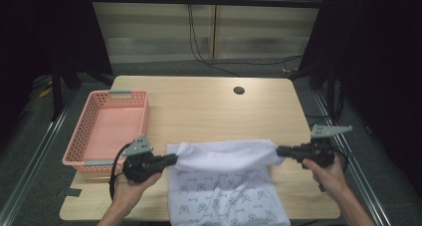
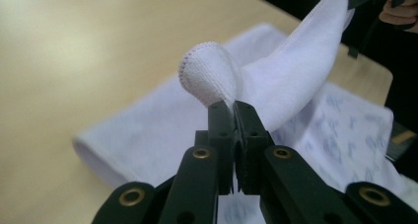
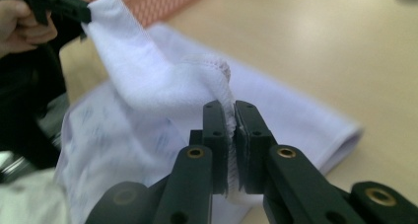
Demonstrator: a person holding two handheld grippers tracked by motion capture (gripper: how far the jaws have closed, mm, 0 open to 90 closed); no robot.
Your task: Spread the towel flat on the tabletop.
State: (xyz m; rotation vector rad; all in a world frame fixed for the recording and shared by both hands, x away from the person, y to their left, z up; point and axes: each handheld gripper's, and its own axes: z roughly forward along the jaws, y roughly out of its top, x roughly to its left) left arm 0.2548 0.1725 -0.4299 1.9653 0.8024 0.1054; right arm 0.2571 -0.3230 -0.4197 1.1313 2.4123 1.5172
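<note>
Left gripper (image 1: 174,159) and right gripper (image 1: 279,151) each pinch a corner of the white cloth (image 1: 226,178), stretching its edge taut just above the surface (image 1: 209,106), probably to fold it flat

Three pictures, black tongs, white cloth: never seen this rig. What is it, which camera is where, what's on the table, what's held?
There is no robot arm here: a person holds a hand-operated two-jaw gripper in each hand. The high view looks down from above the person's side of the light wooden table; the left gripper is at its left, the right gripper at its right. The other two pictures come from cameras riding on each gripper, looking along its black jaws.

On the table lie a white cloth with a faint blue print and, at the left, a pink perforated plastic basket, nothing visible inside.

Both grippers are shut on the cloth's top edge, one at each corner, lifting that edge taut between them while the rest lies on the table and hangs over its near edge.
</note>
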